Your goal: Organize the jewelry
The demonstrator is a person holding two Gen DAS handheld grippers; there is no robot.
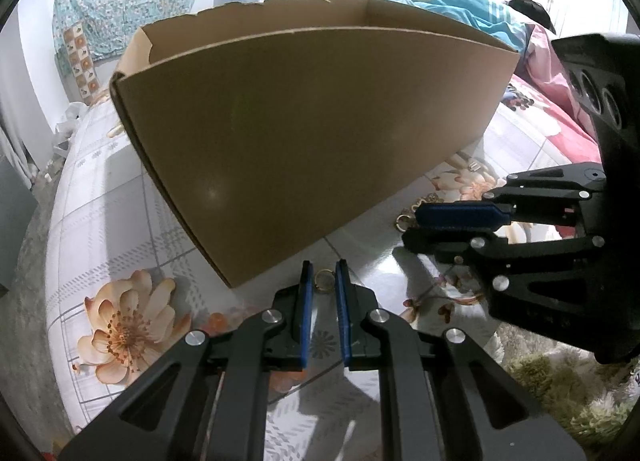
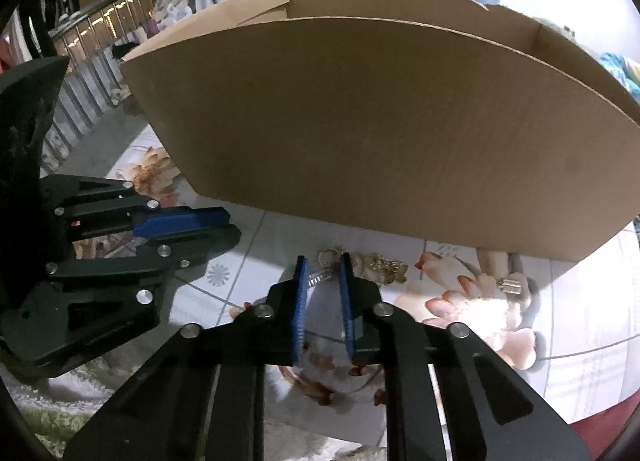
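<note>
Left wrist view: the left gripper (image 1: 324, 281) points down at a floral-printed cloth (image 1: 120, 221), its blue pads clamped on a small gold ring (image 1: 325, 281) that sits between the fingertips, just in front of the near bottom corner of an open cardboard box (image 1: 312, 121). The box stands on the cloth and fills the middle of the view; its inside is bare as far as the near wall lets it show. To the right, the right gripper (image 1: 412, 221) reaches in from the side, its tips at a small heap of gold jewelry (image 1: 404, 217) lying on the cloth beside the box's near wall.

In the right wrist view, the right gripper (image 2: 324, 275) has its pads drawn close together around a small silver clip-like piece (image 2: 318, 277), which lies across the gap between the fingertips; the jaws are nearly together on it. Just beyond the tips lies the gold jewelry cluster (image 2: 380, 267), close under the box's (image 2: 380, 121) near wall. A second small silver piece (image 2: 510, 286) rests on a printed flower farther toward the right edge of the cloth (image 2: 580, 341). The left gripper (image 2: 224, 221) shows at the left, jaws together.
</note>
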